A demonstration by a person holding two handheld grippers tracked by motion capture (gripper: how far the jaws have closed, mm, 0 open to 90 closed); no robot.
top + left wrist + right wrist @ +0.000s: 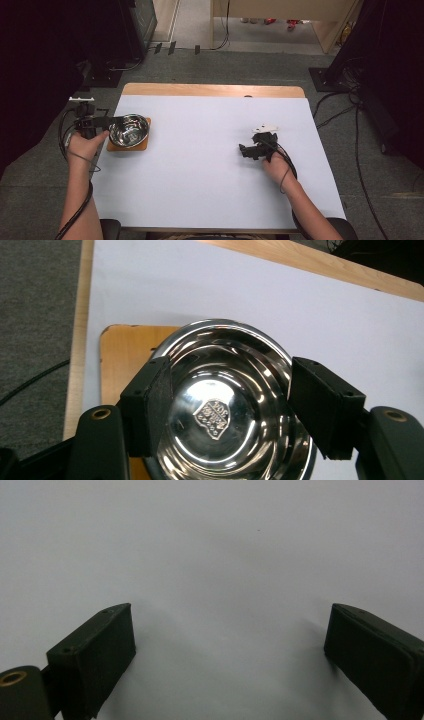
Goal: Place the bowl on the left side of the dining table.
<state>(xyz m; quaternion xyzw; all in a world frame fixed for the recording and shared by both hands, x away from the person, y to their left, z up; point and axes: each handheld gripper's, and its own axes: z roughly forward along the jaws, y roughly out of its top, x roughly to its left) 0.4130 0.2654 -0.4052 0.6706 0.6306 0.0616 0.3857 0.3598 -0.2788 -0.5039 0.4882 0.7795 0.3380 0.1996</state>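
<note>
Your right gripper (248, 149) rests low over the bare white table cover (210, 165), jaws spread wide, holding nothing. Further out, your left gripper (227, 397) gapes around the stainless steel bowl (225, 405) on its wooden coaster (122, 350), probably lining up a grasp.

A light wooden table (210, 90) carries a white sheet (210, 165) that covers nearly all of its top, leaving bare wood along the far edge. A square brown wooden coaster (144, 146) lies on the sheet, under and just beyond the left jaws. Bare sheet spreads between the right jaws.
</note>
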